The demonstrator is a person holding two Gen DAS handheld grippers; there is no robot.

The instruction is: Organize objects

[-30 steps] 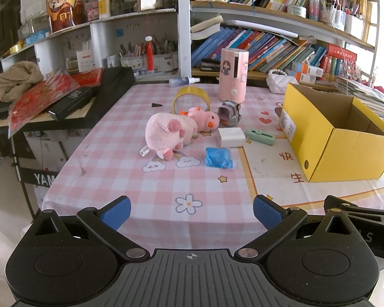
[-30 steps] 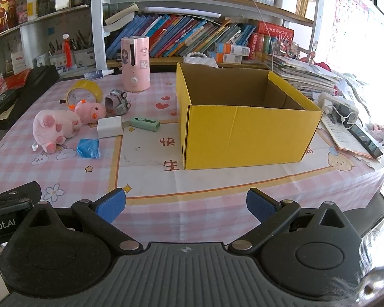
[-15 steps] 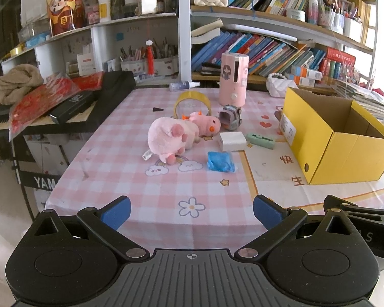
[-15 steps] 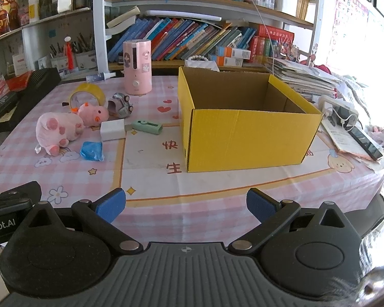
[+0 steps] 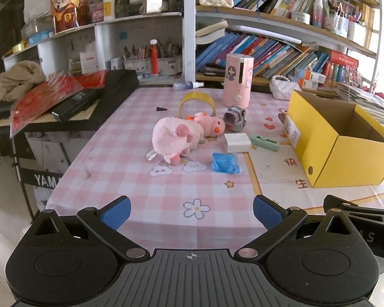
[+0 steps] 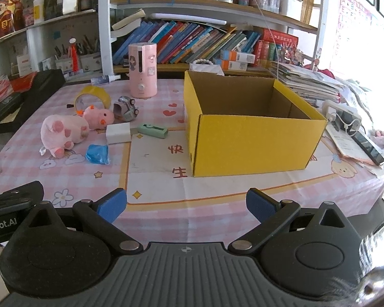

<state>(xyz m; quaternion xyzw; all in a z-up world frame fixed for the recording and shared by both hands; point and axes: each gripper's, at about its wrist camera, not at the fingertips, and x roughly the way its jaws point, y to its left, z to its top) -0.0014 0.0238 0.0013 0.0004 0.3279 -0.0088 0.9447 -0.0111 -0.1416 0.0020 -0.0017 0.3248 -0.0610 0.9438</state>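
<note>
You held both tools short of the near table edge, empty: the left gripper point(image 5: 192, 208) had its blue-padded fingers spread wide, and the right gripper point(image 6: 187, 204) stood equally parted. The objects to organise lay loose on the pink checked tablecloth point(image 5: 130, 179), well left of the open yellow cardboard box point(image 6: 253, 138): a large pink plush pig point(image 5: 175, 139) touching a smaller pink plush pig point(image 5: 210, 126), a white rectangular block point(image 5: 236, 142), a mint-green oblong case point(image 5: 265, 142), a crumpled blue plastic packet point(image 5: 225, 163), a grey toy car point(image 5: 234, 121) and a yellow tape roll point(image 5: 197, 103).

Risks, in my judgement: gripping the large pig could drag its smaller neighbour; the soft packet could slip from the pads; the tape roll, standing on edge, could roll if nudged.

The box's floor was hidden in both views, so its contents could not be confirmed. The mint case's nature remained unclear.
</note>
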